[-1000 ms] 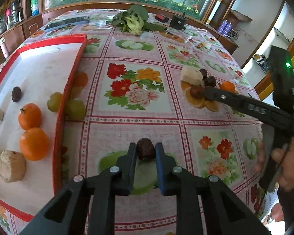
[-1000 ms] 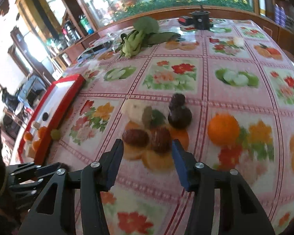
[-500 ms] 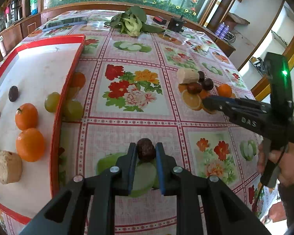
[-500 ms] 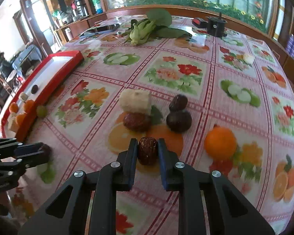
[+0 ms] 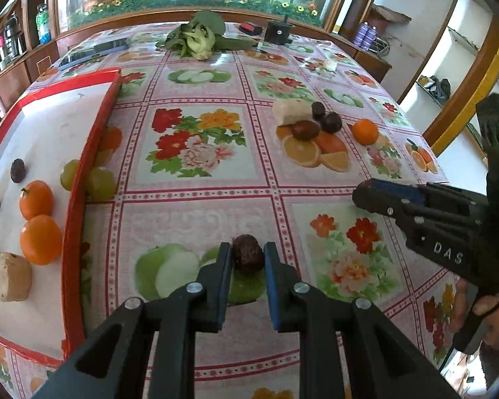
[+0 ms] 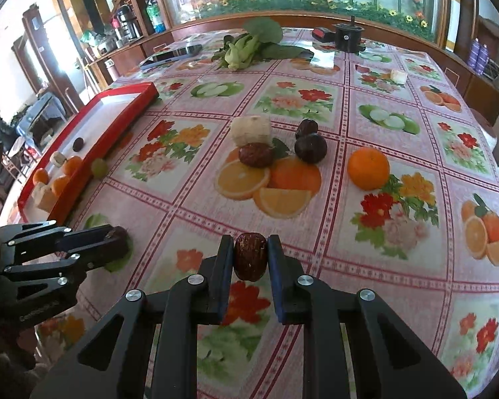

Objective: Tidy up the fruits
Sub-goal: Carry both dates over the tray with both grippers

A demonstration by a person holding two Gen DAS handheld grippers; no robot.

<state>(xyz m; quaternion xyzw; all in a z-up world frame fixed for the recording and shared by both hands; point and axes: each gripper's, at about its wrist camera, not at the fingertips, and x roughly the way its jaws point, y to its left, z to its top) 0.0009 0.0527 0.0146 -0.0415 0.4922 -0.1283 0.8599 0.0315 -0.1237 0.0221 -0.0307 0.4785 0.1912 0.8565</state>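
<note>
Fruits lie in two groups on the pink floral oilcloth table (image 5: 196, 219). On the flat red-rimmed white tray (image 5: 83, 179) at the left sit two round orange tangerines (image 5: 38, 219), a small dark wrinkled date (image 5: 17, 170), pale beige root chunks (image 5: 10, 277) and one round green grape (image 5: 69, 174) against the rim. A second green grape (image 5: 100, 184) rests just outside it, on the cloth. Near the table's middle lie a pale cut root piece (image 6: 251, 130), a brown wrinkled jujube (image 6: 256, 155), two dark purple round fruits (image 6: 311, 148) and a lone orange tangerine (image 6: 368, 168).

The left gripper (image 5: 248, 259) is clenched on a dark wrinkled round fruit (image 5: 248, 258) above a printed green apple. The right gripper (image 6: 250, 261) grasps a reddish-brown oval jujube (image 6: 250, 260) (clear of the cloth, as far as can be told).
</note>
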